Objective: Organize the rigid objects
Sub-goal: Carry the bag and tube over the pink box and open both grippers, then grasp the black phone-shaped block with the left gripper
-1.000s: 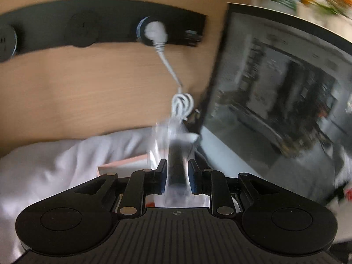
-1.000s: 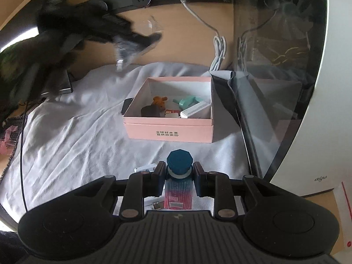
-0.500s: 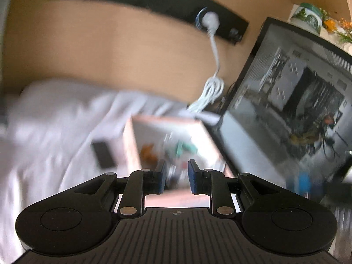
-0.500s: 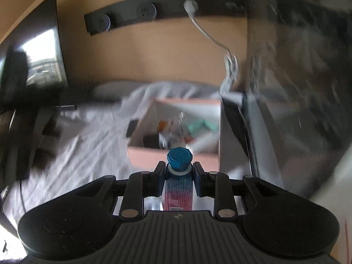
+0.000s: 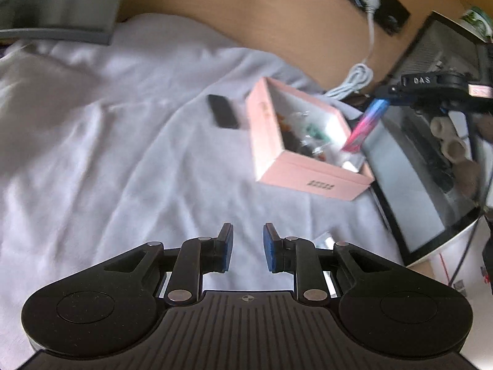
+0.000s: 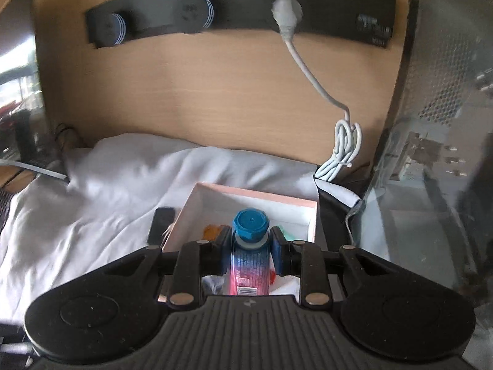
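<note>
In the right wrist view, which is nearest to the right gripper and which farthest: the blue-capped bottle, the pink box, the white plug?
1. Blue-capped bottle, between the jaws.
2. Pink cardboard box, directly beneath and ahead.
3. White plug, high on the black wall strip.

Pink open box point(image 5: 311, 182) on white cloth, small items inside. Blue-capped bottle point(image 6: 250, 254), pink-to-blue label, hangs tilted over its 3 o'clock end. Black flat device point(image 5: 223, 115) lies at box's 10 o'clock.

We see a rumpled white sheet point(image 5: 123, 154), our wooden back panel point(image 6: 200, 92), a black socket strip point(image 6: 240, 9), a coiled white cable point(image 6: 345, 145), a glass-sided computer case point(image 6: 431, 154)
</note>
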The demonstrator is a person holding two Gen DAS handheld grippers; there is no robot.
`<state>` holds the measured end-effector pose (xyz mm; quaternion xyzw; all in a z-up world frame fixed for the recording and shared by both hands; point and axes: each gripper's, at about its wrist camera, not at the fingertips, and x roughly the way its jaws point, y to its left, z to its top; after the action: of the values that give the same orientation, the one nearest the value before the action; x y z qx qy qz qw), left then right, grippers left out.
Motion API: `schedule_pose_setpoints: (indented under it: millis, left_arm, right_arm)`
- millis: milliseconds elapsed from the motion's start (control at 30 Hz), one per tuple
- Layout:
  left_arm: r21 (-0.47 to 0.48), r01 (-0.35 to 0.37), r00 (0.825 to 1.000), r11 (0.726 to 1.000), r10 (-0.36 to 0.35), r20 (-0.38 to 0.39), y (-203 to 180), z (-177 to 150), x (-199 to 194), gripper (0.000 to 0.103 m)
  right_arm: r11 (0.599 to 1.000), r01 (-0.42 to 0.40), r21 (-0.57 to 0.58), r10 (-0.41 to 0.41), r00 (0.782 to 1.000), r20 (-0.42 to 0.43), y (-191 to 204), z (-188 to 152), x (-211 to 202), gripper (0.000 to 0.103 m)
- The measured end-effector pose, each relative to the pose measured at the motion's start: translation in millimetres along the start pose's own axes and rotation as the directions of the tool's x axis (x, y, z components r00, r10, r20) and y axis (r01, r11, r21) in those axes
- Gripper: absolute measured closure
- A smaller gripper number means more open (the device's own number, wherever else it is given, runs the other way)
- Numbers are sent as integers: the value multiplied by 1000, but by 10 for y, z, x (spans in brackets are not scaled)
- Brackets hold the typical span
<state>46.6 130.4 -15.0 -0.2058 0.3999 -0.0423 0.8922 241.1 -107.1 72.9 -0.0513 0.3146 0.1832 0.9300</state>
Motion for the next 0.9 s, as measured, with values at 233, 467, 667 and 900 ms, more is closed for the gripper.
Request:
schedule_pose_setpoints:
  millis: [233,467,667,900]
  left_arm:
    - [-54,-86,996,995,85,-33,249,-61,7,80]
    - [-59,-91,995,994,88,-47,270,94,273,80]
    - [-4,-69,997,998,69,-34,150,604,711,80]
    - [59,-113,994,992,112,18,-31,1365,1487,80]
  right_arm:
    - [999,-6,47,4,999,45,-144,-5,80,57]
    - [999,-19,-39,21,998,51,-60,-479,-140,54]
    - [996,-48,-69,46,998,-33,75,-1155,-356,54]
    - [1000,24,-18,-25,995,-96,158,-1642,-388,54]
